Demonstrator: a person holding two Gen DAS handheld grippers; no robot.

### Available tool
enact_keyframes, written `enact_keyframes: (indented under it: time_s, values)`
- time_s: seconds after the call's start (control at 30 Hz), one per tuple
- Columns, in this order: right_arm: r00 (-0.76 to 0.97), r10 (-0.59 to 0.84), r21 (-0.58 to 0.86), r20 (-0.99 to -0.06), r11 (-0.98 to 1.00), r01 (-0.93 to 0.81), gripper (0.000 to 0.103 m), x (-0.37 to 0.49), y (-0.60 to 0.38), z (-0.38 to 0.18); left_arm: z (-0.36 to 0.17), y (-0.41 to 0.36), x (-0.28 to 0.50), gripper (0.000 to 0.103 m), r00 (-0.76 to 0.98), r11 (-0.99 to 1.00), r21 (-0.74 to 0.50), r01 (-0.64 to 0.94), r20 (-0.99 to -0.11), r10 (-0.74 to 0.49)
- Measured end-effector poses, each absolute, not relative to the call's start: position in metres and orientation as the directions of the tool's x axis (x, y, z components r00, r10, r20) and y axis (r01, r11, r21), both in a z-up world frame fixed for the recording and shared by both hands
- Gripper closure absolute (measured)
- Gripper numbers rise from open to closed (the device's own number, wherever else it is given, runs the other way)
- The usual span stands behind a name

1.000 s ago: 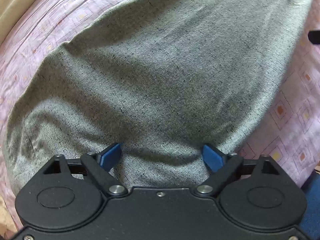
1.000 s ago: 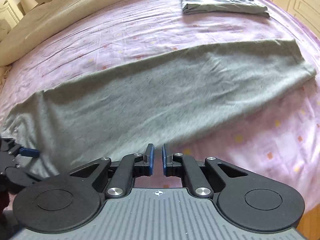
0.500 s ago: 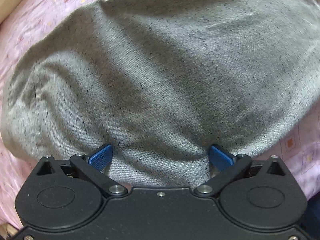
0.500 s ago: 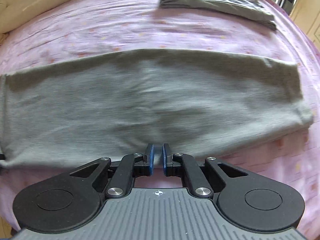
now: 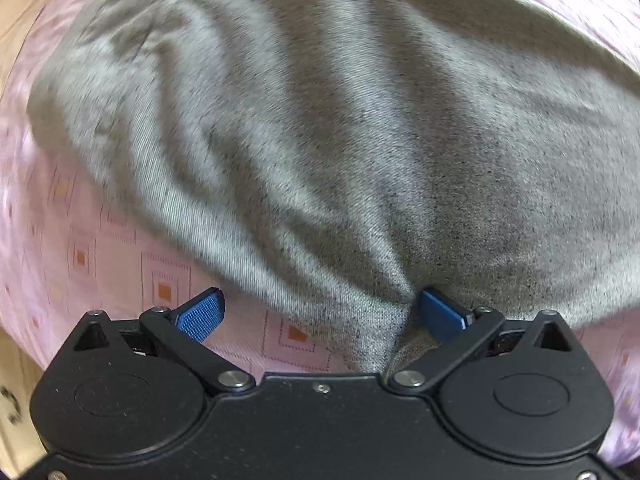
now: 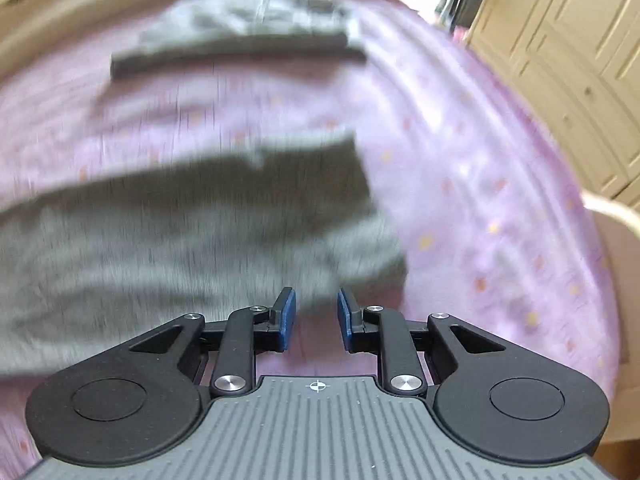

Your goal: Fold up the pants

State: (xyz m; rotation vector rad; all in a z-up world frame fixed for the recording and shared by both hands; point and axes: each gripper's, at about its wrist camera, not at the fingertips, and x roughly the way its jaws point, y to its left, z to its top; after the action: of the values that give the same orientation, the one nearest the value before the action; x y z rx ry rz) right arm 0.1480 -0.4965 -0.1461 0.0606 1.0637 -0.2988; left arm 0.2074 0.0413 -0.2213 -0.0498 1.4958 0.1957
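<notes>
Pants (image 5: 320, 140) are lying on the bed (image 5: 80, 260), now bunching into ridges around the left gripper (image 5: 320, 312), whose fingers are spread wide. Right gripper (image 6: 316, 316), pressed together a second ago, is parting near the hem, presumably preparing a grasp for folding.

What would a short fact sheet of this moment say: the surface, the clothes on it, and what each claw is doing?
surface: bed with pink patterned sheet
main item: grey pants, spread out and rumpled
other item: folded grey garment at the far side
left gripper: jaws wide open, pants edge lying between the pads
right gripper: jaws slightly open, empty, at the pants' edge
image quality: right view blurred by motion
</notes>
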Motion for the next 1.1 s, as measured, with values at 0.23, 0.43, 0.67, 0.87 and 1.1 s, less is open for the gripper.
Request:
enact_keyframes:
  time_s: [0.23, 0.43, 0.67, 0.87, 1.1]
  values:
    - [0.514, -0.098, 0.016, -0.852, 0.977, 0.211, 0.074, 0.210, -0.477, -0.150, -0.227, 0.065, 0.185, 0.000, 0.104, 0.958, 0.007, -0.286, -0.994, 0.038]
    - [0.383, -0.135, -0.016, -0.914, 0.954, 0.299, 0.062, 0.245, -0.483, -0.188, -0.230, 0.064, 0.161, 0.000, 0.132, 0.957, -0.012, -0.289, -0.991, 0.028]
    - [0.418, -0.087, 0.101, -0.905, 0.908, 0.408, 0.034, 0.235, -0.491, -0.195, -0.227, 0.069, 0.161, 0.000, 0.152, 0.954, -0.035, -0.299, -0.988, 0.011]
    - [0.384, -0.139, 0.010, -0.913, 0.932, 0.361, 0.024, 0.243, -0.470, -0.200, -0.225, 0.065, 0.139, 0.000, 0.225, 0.950, -0.031, -0.312, -0.973, 0.042]
    - [0.406, -0.125, 0.032, -0.905, 0.932, 0.360, 0.019, 0.241, -0.471, -0.202, -0.221, 0.065, 0.134, 0.004, 0.195, 0.944, -0.036, -0.328, -0.980, 0.030]
